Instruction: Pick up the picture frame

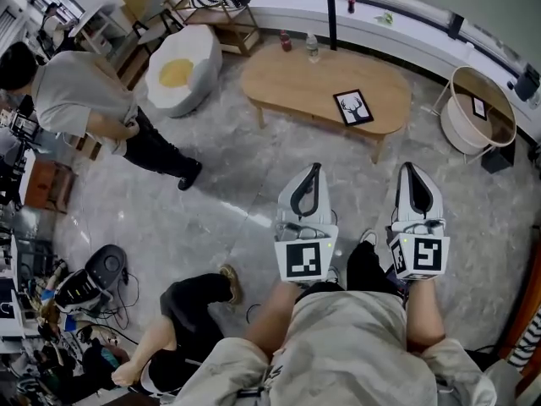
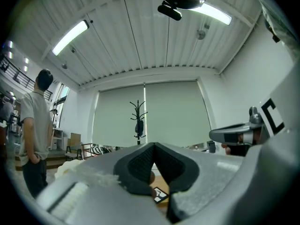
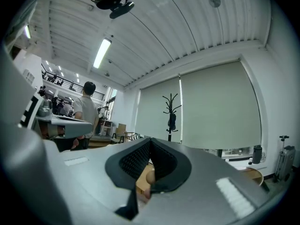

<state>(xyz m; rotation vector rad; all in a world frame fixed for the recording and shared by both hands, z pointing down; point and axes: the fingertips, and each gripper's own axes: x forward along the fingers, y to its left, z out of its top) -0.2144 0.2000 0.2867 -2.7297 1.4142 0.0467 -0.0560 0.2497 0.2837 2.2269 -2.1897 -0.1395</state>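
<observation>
The picture frame (image 1: 353, 106), black-edged with a deer drawing, lies flat on the right part of an oval wooden table (image 1: 287, 79) ahead of me. Both grippers are held level in front of my knees, well short of the table. My left gripper (image 1: 314, 169) is shut and holds nothing. My right gripper (image 1: 408, 169) is shut and holds nothing too. In the left gripper view the closed jaws (image 2: 153, 146) frame a small glimpse of the picture frame (image 2: 160, 194). In the right gripper view the closed jaws (image 3: 150, 142) show only a strip of the table (image 3: 142, 176).
A person (image 1: 76, 91) stands at the left and another sits on the floor (image 1: 169, 328). A white egg-shaped seat (image 1: 182, 74) stands left of the table. Two bottles (image 1: 286, 41) stand on the table's far edge. A round basket table (image 1: 461, 129) is at the right.
</observation>
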